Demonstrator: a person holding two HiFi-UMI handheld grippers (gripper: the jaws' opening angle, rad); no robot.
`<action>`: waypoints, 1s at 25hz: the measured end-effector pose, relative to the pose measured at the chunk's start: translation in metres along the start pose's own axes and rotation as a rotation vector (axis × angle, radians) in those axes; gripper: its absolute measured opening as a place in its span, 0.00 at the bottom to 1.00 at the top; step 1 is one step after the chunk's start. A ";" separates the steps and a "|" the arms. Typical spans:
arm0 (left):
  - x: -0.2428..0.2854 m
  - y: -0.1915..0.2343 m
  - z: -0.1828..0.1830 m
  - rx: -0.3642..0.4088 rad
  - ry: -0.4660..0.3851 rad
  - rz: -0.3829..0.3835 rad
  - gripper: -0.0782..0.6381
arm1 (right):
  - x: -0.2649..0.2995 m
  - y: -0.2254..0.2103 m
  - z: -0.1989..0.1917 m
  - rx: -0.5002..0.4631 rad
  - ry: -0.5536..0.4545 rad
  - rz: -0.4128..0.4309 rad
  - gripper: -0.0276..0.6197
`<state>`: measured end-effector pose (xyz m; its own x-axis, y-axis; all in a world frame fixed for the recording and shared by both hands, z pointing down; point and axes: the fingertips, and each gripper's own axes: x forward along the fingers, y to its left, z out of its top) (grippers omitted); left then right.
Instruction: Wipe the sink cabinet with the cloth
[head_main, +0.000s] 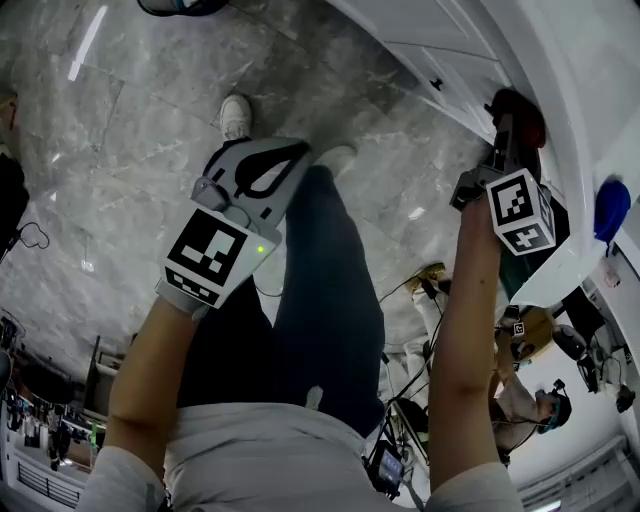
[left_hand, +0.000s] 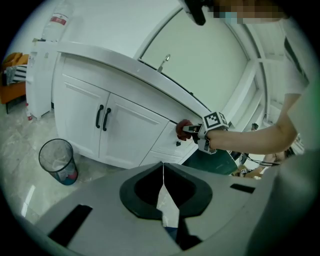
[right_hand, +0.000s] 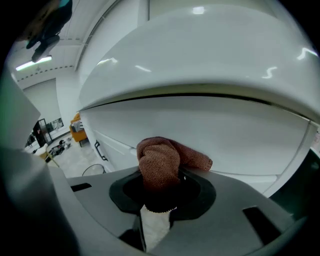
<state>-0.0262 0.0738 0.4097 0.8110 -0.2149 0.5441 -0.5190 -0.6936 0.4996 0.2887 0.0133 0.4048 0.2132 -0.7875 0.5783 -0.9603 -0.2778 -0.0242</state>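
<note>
The cloth (right_hand: 160, 162) is a coarse knitted fabric, rough and matt. The sink cabinet (right_hand: 215, 125) is smooth, glossy white. The floor (head_main: 120, 140) looks like polished grey marble tile. The bin (left_hand: 56, 159) is fine wire mesh. The left gripper (left_hand: 162, 167) and right gripper (right_hand: 159, 192) are matt grey plastic.

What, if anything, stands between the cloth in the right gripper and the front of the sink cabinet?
Nothing visible does. The cloth, clamped in the right gripper, sits right at the white cabinet front, just beneath the countertop edge, with no object between them.
</note>
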 end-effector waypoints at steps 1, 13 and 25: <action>-0.002 0.003 0.000 -0.007 -0.006 0.007 0.13 | 0.003 0.007 0.001 0.012 -0.007 0.011 0.21; -0.015 0.020 -0.008 -0.054 -0.033 0.060 0.13 | 0.056 0.057 -0.044 0.171 0.068 0.100 0.21; -0.007 0.032 -0.016 -0.084 -0.022 0.091 0.13 | 0.104 0.040 -0.107 0.185 0.216 0.077 0.21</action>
<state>-0.0528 0.0637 0.4328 0.7647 -0.2897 0.5756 -0.6107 -0.6109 0.5039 0.2528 -0.0207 0.5511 0.0788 -0.6804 0.7286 -0.9188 -0.3331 -0.2117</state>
